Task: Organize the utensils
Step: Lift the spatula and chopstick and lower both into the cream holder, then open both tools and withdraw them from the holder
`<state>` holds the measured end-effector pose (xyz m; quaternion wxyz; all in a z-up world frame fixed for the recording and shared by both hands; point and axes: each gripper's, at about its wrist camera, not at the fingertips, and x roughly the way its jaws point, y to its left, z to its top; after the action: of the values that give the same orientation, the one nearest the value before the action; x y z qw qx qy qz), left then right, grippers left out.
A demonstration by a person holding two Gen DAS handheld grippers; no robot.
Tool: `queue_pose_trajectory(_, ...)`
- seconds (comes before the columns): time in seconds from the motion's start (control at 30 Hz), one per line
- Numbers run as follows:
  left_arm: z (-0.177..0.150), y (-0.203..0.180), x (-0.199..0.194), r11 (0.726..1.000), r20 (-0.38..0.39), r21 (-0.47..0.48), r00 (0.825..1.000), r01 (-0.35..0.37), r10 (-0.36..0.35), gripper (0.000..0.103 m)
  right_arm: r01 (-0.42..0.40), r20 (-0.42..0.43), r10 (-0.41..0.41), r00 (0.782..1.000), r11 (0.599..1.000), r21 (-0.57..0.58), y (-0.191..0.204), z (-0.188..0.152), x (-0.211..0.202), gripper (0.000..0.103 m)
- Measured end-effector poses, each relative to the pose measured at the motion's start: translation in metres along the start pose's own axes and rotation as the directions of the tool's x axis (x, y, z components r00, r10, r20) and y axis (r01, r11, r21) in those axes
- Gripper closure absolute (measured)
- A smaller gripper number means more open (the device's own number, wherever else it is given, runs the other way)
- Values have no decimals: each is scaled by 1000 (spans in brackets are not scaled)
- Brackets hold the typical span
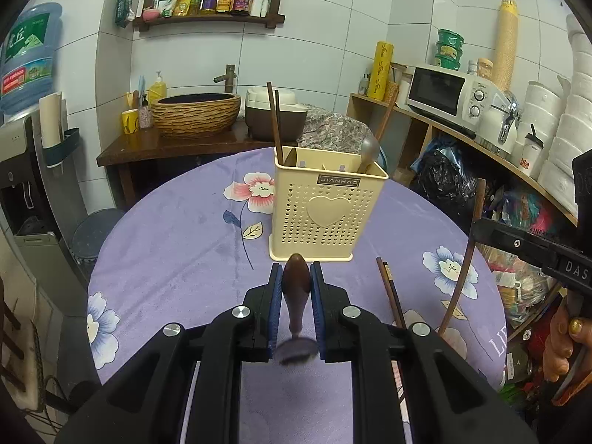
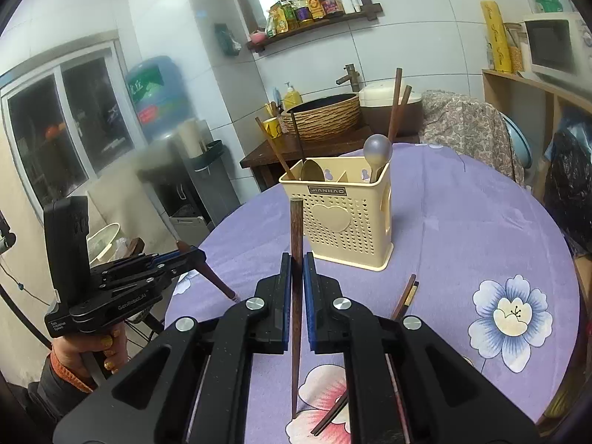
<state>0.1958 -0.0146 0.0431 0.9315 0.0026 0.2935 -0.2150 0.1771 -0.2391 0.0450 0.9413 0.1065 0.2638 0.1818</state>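
A cream perforated utensil holder with a heart on its front stands on the purple floral tablecloth. Chopsticks and spoons stick out of it. My left gripper is shut on a brown wooden utensil, held just short of the holder's base. My right gripper is shut on a dark wooden chopstick that stands nearly upright above the table. A loose pair of chopsticks lies on the cloth between the two grippers.
The round table's edge curves close by on both sides. Behind it are a woven basin on a dark counter, a rice cooker and a cloth-draped chair. A shelf with a microwave is on the right, a water dispenser on the left.
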Motion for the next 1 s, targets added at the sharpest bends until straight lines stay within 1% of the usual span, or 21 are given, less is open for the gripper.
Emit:
queue_pose_trajectory(0.27, 8, -6, -4, 999, 13, 39, 1000, 2, -3, 87, -14, 9, 14, 1000, 1000, -21, 3, 13, -3, 96)
queue_pose_trajectory(0.37, 22, -7, -5, 999, 26, 42, 1000, 13, -14, 87, -17, 27, 18, 999, 999, -41, 7, 27, -7, 96)
queue_pose_trajectory(0.47, 51, -10, -8, 999, 54, 45, 998, 19, -22, 87, -7, 53, 11, 999, 997, -71, 14, 55, -10, 96)
queue_pose_trajectory(0.6, 106, -15, -11, 999, 89, 34, 995, 32, -35, 87, 47, 106, -35, 994, 992, -115, 23, 113, -14, 96)
queue_pose_trajectory(0.63, 119, -17, -10, 999, 96, 29, 995, 32, -34, 87, 66, 130, -50, 990, 990, -122, 26, 132, -17, 96)
queue_pose_trajectory(0.7, 150, -19, -9, 1000, 123, 17, 992, 11, -13, 87, 106, 169, -82, 982, 984, -143, 31, 156, -21, 96)
queue_pose_trajectory(0.73, 166, -21, -7, 1000, 139, 14, 990, -2, 0, 87, 135, 200, -103, 974, 979, -152, 34, 173, -25, 96)
queue_pose_trajectory(0.83, 194, -25, 0, 1000, 175, -7, 984, -27, 27, 87, 179, 251, -136, 958, 971, -159, 36, 199, -28, 96)
queue_pose_trajectory(0.87, 198, -26, 4, 999, 179, -12, 983, -30, 31, 87, 199, 267, -151, 952, 967, -162, 36, 204, -26, 96)
queue_pose_trajectory(0.93, 203, -29, 19, 998, 189, -20, 980, -55, 58, 87, 231, 291, -176, 940, 959, -167, 33, 207, -17, 96)
queue_pose_trajectory(1.0, 199, -32, 34, 997, 180, -20, 980, -78, 80, 87, 258, 296, -200, 934, 952, -168, 28, 200, -2, 95)
